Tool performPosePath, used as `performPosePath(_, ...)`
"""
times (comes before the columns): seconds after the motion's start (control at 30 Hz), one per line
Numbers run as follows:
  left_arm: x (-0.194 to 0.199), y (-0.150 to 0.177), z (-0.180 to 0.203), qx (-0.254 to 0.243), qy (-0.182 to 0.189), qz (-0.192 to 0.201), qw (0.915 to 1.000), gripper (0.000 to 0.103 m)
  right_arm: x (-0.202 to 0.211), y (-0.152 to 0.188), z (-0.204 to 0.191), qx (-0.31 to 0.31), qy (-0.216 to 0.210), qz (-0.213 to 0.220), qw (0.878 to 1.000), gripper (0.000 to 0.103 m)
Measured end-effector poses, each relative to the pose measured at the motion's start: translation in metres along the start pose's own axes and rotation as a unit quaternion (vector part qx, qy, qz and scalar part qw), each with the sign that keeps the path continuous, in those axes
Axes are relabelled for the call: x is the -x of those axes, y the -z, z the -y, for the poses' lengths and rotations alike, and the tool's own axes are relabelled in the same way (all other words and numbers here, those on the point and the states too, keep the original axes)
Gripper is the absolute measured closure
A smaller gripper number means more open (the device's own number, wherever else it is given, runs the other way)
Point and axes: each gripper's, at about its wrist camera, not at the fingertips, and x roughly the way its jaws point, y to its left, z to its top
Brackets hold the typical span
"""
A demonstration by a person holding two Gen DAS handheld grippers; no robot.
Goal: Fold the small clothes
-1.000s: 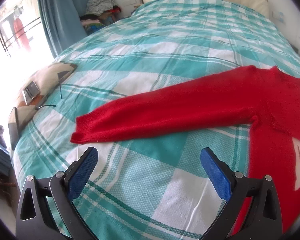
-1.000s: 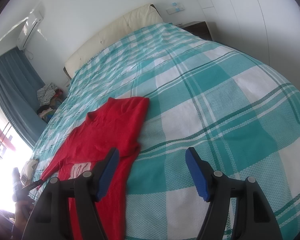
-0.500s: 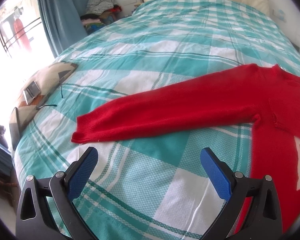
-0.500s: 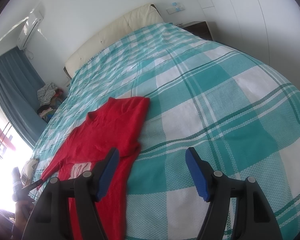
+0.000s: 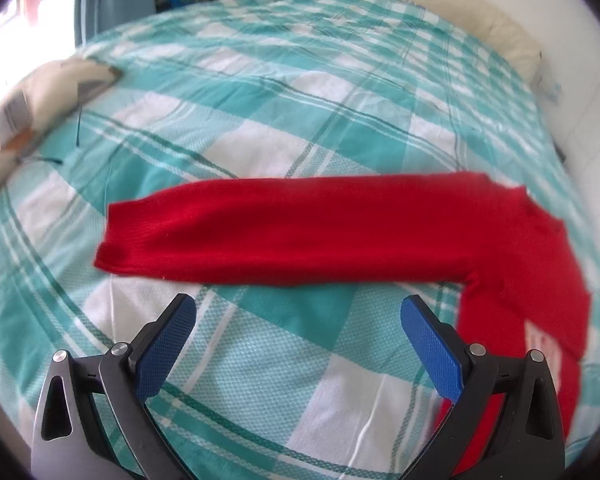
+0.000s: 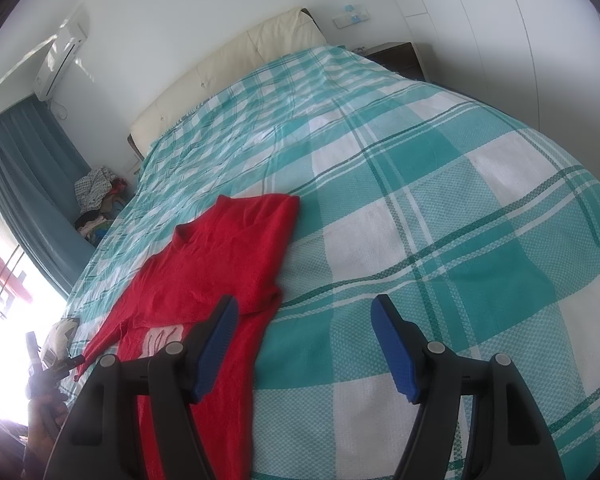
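A small red sweater [image 5: 512,256] lies flat on the teal-and-white checked bed cover [image 5: 268,92]. Its left sleeve [image 5: 284,232] stretches out sideways, just beyond my left gripper [image 5: 298,316], which is open and empty above the cover. In the right wrist view the sweater [image 6: 220,264] has its right sleeve folded over the body, and a white patch shows on the chest. My right gripper [image 6: 304,320] is open and empty, to the right of the sweater above the bare cover.
A cushion [image 5: 28,108] with a small device on it lies at the bed's left edge. A cream headboard [image 6: 228,64] is at the far end. A pile of clothes [image 6: 96,196] and a blue curtain [image 6: 24,184] stand left of the bed.
My left gripper has moved forward and turned left towards the outstretched sleeve, which now lies straight across the view. The right gripper has barely moved.
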Motion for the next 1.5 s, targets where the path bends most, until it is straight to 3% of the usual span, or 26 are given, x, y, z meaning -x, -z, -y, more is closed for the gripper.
performPosePath(0.03, 0.002, -0.008, -0.02, 0.038, 0.009, -0.001, 0.9993, 0.001, 0.0, 0.0, 0.001, -0.002, -0.001, 0.0, 1.0, 0.035)
performPosePath(0.17, 0.003, -0.024, -0.098, 0.147, -0.028, -0.001, 0.9888, 0.001, 0.004, -0.003, 0.003, -0.014, -0.013, 0.006, 1.0, 0.035)
performPosePath(0.3, -0.014, -0.027, -0.136, 0.203, 0.007, -0.027, 0.9788, 0.004, 0.002, -0.003, -0.001, -0.01, -0.021, 0.002, 1.0, 0.034)
performPosePath(0.37, -0.026, -0.028, -0.137, 0.202, 0.034, -0.043, 0.9779, 0.021, 0.0, -0.002, -0.005, -0.003, -0.022, -0.002, 1.0, 0.034)
performPosePath(0.43, -0.038, -0.028, -0.133, 0.199, 0.05, -0.057, 0.9771, 0.031, -0.001, 0.0, -0.008, 0.005, -0.02, -0.004, 1.0, 0.034)
performPosePath(0.5, -0.045, -0.031, -0.127, 0.19, 0.043, -0.054, 0.9794, 0.047, -0.001, 0.001, -0.01, 0.011, -0.015, -0.005, 1.0, 0.034)
performPosePath(0.53, -0.047, -0.034, -0.123, 0.181, 0.035, -0.053, 0.9815, 0.079, -0.001, 0.001, -0.01, 0.012, -0.013, -0.004, 1.0, 0.034)
performPosePath(0.57, -0.047, -0.037, -0.12, 0.173, 0.017, -0.049, 0.9835, 0.1, -0.001, 0.001, -0.009, 0.011, -0.012, -0.003, 1.0, 0.034)
performPosePath(0.67, -0.019, -0.053, -0.098, 0.149, -0.006, -0.004, 0.9888, 0.101, 0.002, 0.001, -0.005, 0.006, -0.008, 0.003, 1.0, 0.034)
performPosePath(0.77, 0.031, -0.081, -0.028, 0.057, 0.023, 0.051, 0.9968, 0.101, 0.003, -0.001, -0.002, -0.004, -0.013, 0.004, 1.0, 0.034)
performPosePath(0.83, 0.063, -0.094, 0.035, -0.018, 0.053, 0.078, 0.9954, 0.101, 0.002, -0.002, -0.004, -0.009, -0.025, 0.002, 1.0, 0.034)
performPosePath(0.93, 0.095, -0.096, 0.131, -0.117, 0.102, 0.098, 0.983, 0.101, 0.001, -0.003, -0.009, -0.003, -0.036, 0.002, 0.999, 0.034)
performPosePath(1.03, 0.102, -0.08, 0.218, -0.185, 0.154, 0.088, 0.9666, 0.101, 0.004, -0.002, -0.013, 0.006, -0.041, 0.003, 0.999, 0.034)
performPosePath(1.17, 0.083, -0.036, 0.312, -0.26, 0.197, 0.052, 0.9439, 0.101, 0.01, -0.003, -0.009, -0.001, -0.043, 0.01, 0.999, 0.034)
performPosePath(1.27, 0.055, 0.006, 0.36, -0.302, 0.218, 0.011, 0.928, 0.097, 0.013, -0.006, -0.004, -0.011, -0.044, 0.017, 0.999, 0.034)
performPosePath(1.3, 0.044, 0.019, 0.371, -0.306, 0.224, -0.008, 0.9251, 0.092, 0.014, -0.007, -0.004, -0.012, -0.045, 0.019, 0.999, 0.034)
performPosePath(1.33, 0.033, 0.029, 0.378, -0.307, 0.229, -0.033, 0.9231, 0.07, 0.015, -0.008, -0.003, -0.014, -0.045, 0.021, 0.999, 0.034)
performPosePath(1.37, 0.024, 0.038, 0.382, -0.303, 0.227, -0.053, 0.924, 0.041, 0.016, -0.009, -0.002, -0.015, -0.045, 0.023, 0.999, 0.034)
performPosePath(1.43, 0.021, 0.045, 0.373, -0.287, 0.226, -0.052, 0.9293, 0.03, 0.017, -0.01, -0.001, -0.018, -0.046, 0.025, 0.998, 0.034)
performPosePath(1.5, 0.022, 0.04, 0.353, -0.279, 0.214, -0.043, 0.9351, 0.029, 0.018, -0.01, 0.0, -0.022, -0.05, 0.026, 0.998, 0.034)
